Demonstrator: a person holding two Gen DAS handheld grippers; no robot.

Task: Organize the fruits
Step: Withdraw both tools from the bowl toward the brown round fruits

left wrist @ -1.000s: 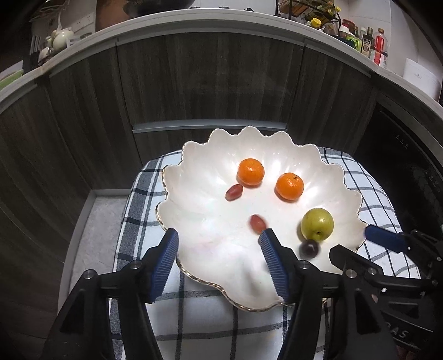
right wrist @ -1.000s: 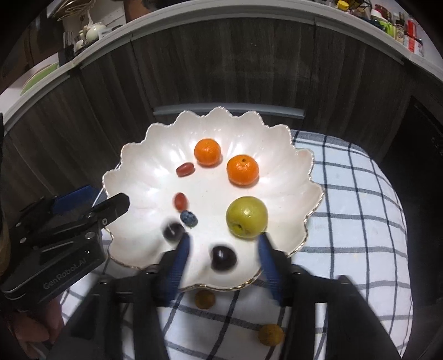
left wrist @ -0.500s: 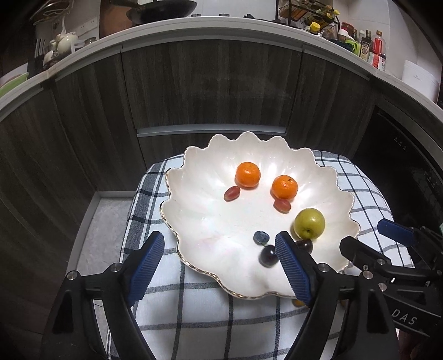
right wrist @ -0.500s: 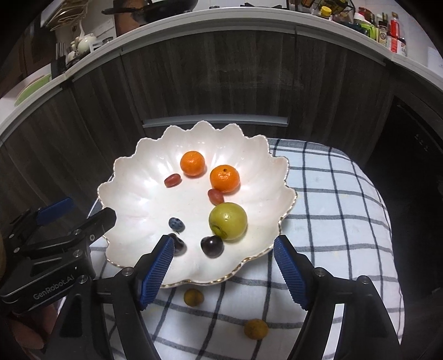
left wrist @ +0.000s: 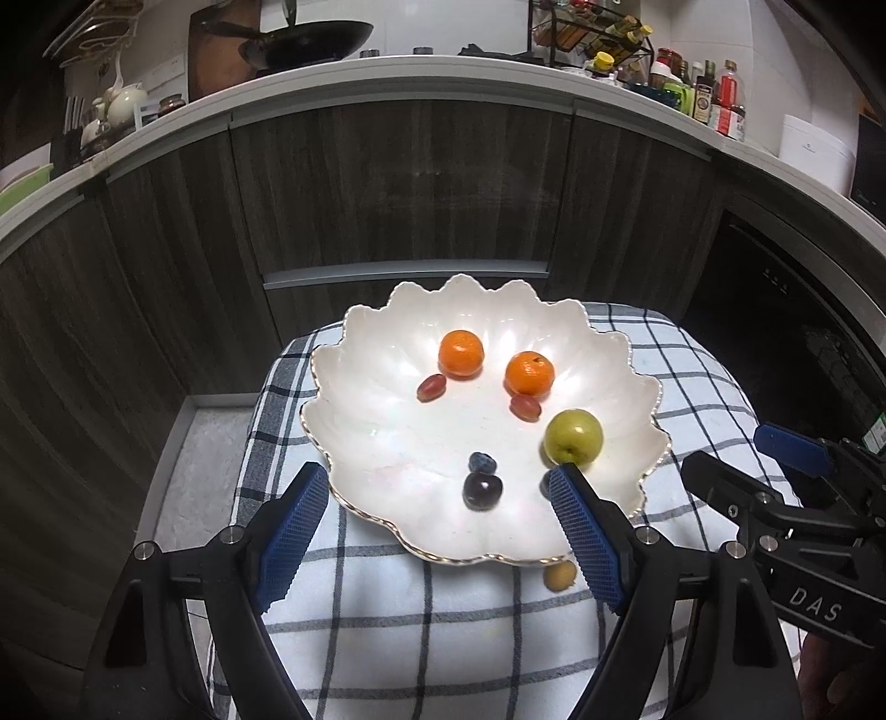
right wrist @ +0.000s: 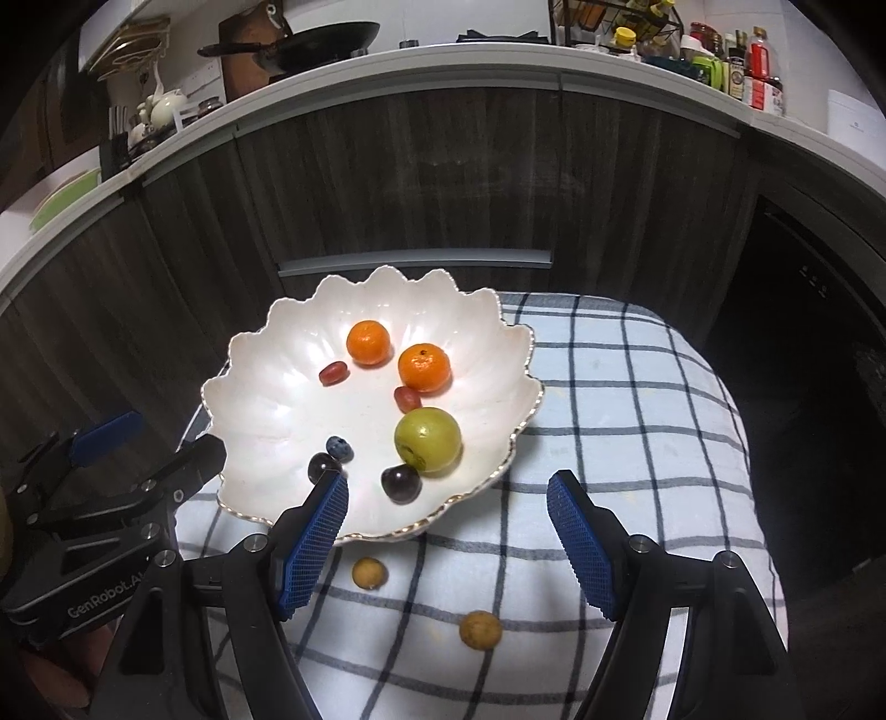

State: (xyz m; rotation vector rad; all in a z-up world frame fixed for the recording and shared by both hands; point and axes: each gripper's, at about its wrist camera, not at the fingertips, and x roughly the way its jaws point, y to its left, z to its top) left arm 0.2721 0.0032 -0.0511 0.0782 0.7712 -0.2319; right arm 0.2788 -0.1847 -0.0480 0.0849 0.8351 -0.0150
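A white scalloped bowl [left wrist: 387, 443] [right wrist: 266, 387] sits on a checked cloth. It holds two oranges [left wrist: 460, 353] [right wrist: 424, 367], a green apple [left wrist: 573, 436] [right wrist: 427, 438], two red grapes [left wrist: 431, 386], a blueberry [left wrist: 482, 461] [right wrist: 339, 447] and two dark cherries [left wrist: 482, 490] [right wrist: 401, 483]. Two small brown fruits [right wrist: 369, 572] [right wrist: 480, 628] lie on the cloth in front of the bowl. My left gripper [left wrist: 437, 531] is open and empty over the bowl's near rim. My right gripper [right wrist: 446, 531] is open and empty above the cloth beside the bowl.
The checked cloth [right wrist: 637, 415] covers a small round-edged surface. Dark wood cabinets [left wrist: 387, 194] stand behind it, under a white counter with a pan [left wrist: 299, 41] and bottles [left wrist: 714, 99]. A dark appliance front [right wrist: 819, 360] is at the right.
Both grippers have pulled back and up from the bowl. The right gripper's fingers opened wide, leaving a dark cherry in the bowl. One red grape rolled toward the right orange.
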